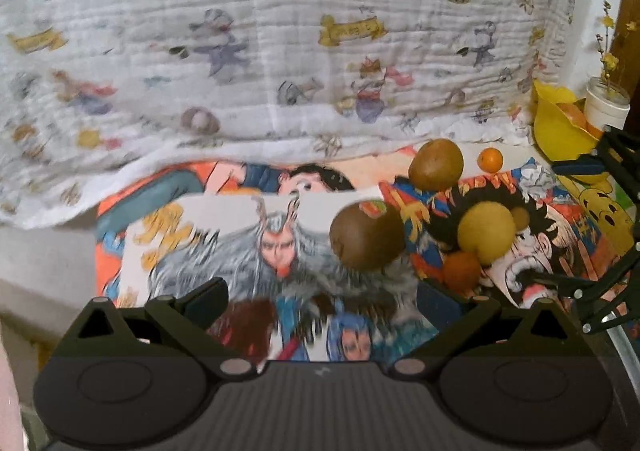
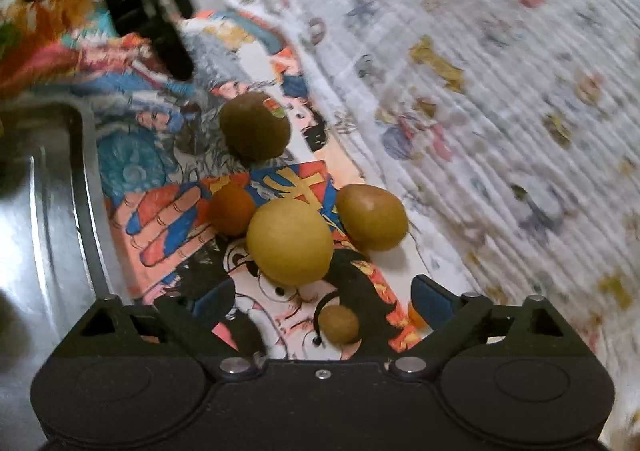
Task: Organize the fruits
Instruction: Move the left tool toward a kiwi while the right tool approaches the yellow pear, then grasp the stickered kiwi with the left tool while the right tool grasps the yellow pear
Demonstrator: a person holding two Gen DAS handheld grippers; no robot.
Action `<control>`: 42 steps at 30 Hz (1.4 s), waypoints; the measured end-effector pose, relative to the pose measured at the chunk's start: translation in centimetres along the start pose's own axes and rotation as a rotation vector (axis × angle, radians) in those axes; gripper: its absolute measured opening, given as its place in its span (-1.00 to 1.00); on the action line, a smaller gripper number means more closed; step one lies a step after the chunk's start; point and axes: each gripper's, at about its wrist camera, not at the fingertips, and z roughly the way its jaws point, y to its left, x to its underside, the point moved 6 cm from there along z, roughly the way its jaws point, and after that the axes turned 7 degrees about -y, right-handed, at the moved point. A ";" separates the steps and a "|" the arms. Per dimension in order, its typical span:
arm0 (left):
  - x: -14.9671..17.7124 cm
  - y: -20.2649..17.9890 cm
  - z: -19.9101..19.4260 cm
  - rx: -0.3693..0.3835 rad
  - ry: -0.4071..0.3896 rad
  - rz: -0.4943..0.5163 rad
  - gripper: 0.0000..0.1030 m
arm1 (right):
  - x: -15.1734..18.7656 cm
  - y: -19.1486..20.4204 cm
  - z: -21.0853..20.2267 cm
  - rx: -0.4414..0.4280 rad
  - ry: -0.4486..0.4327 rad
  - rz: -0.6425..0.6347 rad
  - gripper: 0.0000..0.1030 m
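Fruit lies on a cartoon-print cloth (image 2: 160, 219). In the right wrist view my right gripper (image 2: 322, 299) is open. A small brown fruit (image 2: 338, 325) lies between its fingers without touching the pads, and a yellow round fruit (image 2: 290, 241) sits just ahead. Around it are a tangerine (image 2: 232, 211), a kiwi (image 2: 372, 217) and a stickered kiwi (image 2: 254, 127). An orange (image 2: 418, 317) peeks from behind the right finger. My left gripper (image 1: 322, 299) is open and empty, with the stickered kiwi (image 1: 366, 237) just beyond its right finger.
A metal tray (image 2: 48, 191) lies left of the fruit. A yellow bowl (image 1: 556, 131) and a white jar (image 1: 606, 103) of flowers stand at the back right. A white printed blanket (image 1: 280, 51) covers the far side. A small orange (image 1: 490, 159) lies near the bowl.
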 end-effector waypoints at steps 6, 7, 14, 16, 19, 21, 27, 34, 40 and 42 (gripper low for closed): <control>-0.8 -0.3 3.2 0.112 -0.027 0.106 0.99 | -0.8 0.0 2.1 -0.126 -0.005 -0.093 0.71; -0.9 -0.5 3.6 0.128 -0.027 0.121 0.99 | -0.9 0.0 2.3 -0.141 -0.006 -0.101 0.69; -0.8 -1.6 6.0 0.171 -0.024 0.214 0.80 | -0.8 0.8 4.1 -0.183 0.023 -0.170 0.42; -0.7 -1.9 6.3 0.181 -0.026 0.233 0.74 | -0.9 0.7 4.3 -0.186 0.018 -0.153 0.33; -0.8 -2.1 6.4 0.199 -0.034 0.253 0.64 | -1.0 0.7 4.3 -0.187 0.012 -0.163 0.28; -0.9 -2.2 6.5 0.211 -0.036 0.260 0.59 | -1.0 0.7 4.4 -0.191 0.011 -0.169 0.24; -1.1 -2.6 7.1 0.248 -0.018 0.281 0.32 | -1.3 0.6 4.6 -0.214 0.015 -0.174 0.15; -1.3 -2.7 7.4 0.243 -0.018 0.282 0.24 | -1.3 0.6 4.6 -0.208 0.010 -0.145 0.14; -1.0 -2.3 7.1 0.207 -0.038 0.192 0.21 | -0.9 0.8 4.1 -0.143 -0.021 -0.040 0.12; -0.8 -2.0 7.0 0.201 -0.036 0.142 0.21 | -0.7 0.9 3.9 -0.118 -0.032 -0.012 0.12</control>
